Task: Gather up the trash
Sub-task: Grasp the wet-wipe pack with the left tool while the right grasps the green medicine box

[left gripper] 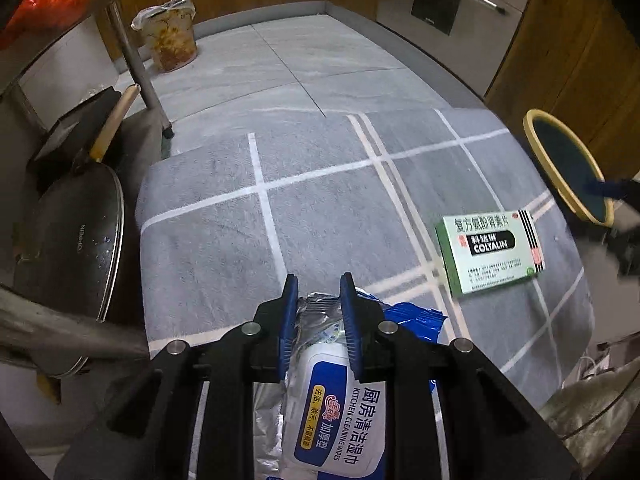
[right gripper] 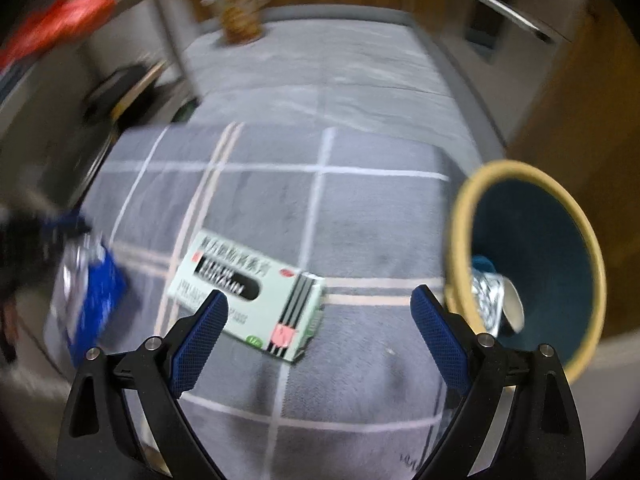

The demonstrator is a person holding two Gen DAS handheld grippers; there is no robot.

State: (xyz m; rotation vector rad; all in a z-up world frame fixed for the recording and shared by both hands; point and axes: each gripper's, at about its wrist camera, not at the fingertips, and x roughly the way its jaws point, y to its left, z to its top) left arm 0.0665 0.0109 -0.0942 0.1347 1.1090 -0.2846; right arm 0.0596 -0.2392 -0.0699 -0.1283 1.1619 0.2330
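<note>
Open right tool [right gripper: 319, 305] above medicine box [right gripper: 256, 292].

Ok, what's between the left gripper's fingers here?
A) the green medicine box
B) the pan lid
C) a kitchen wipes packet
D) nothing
C: the left gripper has the blue and silver kitchen wipes packet pinched between its fingers; the green medicine box lies apart on the mat.

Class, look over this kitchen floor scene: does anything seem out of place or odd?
Yes. A medicine box lies askew on the grey rug, where a box does not belong. The bin beside it is tipped over on its side, with some crumpled rubbish already inside.
</note>
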